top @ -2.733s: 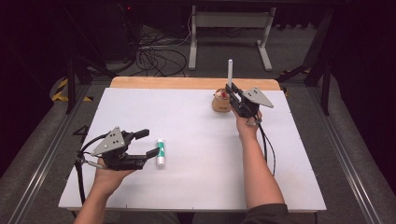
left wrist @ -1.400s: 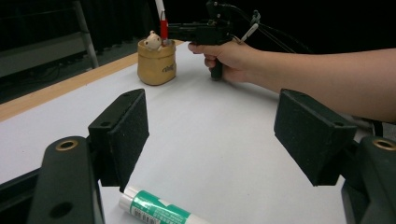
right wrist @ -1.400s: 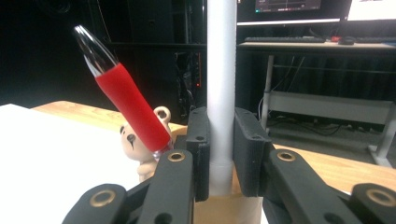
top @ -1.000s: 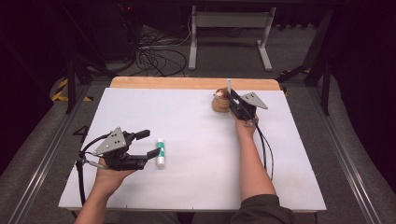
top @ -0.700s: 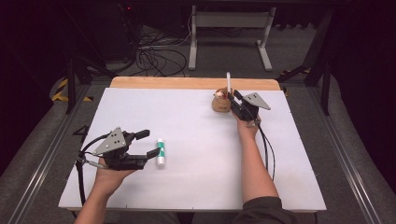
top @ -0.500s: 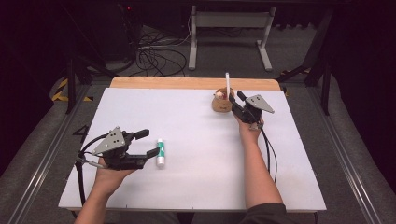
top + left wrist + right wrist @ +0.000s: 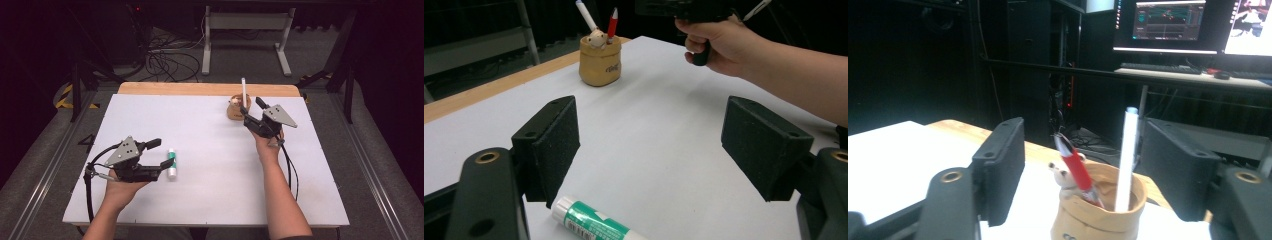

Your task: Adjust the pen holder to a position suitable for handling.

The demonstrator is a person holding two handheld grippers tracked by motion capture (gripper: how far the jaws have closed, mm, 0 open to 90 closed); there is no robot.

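Two pens now stand in the holder point(image 7: 238, 106) at the worktop's point(image 7: 210, 200) far edge; the right hand-held gripper point(image 7: 254, 112), jaws just opening and empty, has let the white pen point(image 7: 1126, 160) go. Next, I'd guess: the left hand-held gripper point(image 7: 161, 153), open, takes the glue stick point(image 7: 171, 163) between its jaws.

quick count: one tan pen holder point(image 7: 236, 109) in the upper middle of the high view, with two pens standing in it, one white pen point(image 7: 1125, 159) and one red pen point(image 7: 1075, 169). one little animal figure point(image 7: 1060, 176) on the holder's rim. one glue stick point(image 7: 171, 163) with a green label, lower left. two tools, the left tool point(image 7: 158, 153) at lower left and the right tool point(image 7: 251, 111) at upper right, both on one white worktop point(image 7: 210, 170). two monitors point(image 7: 1166, 25) lit in the upper right of the right gripper view.
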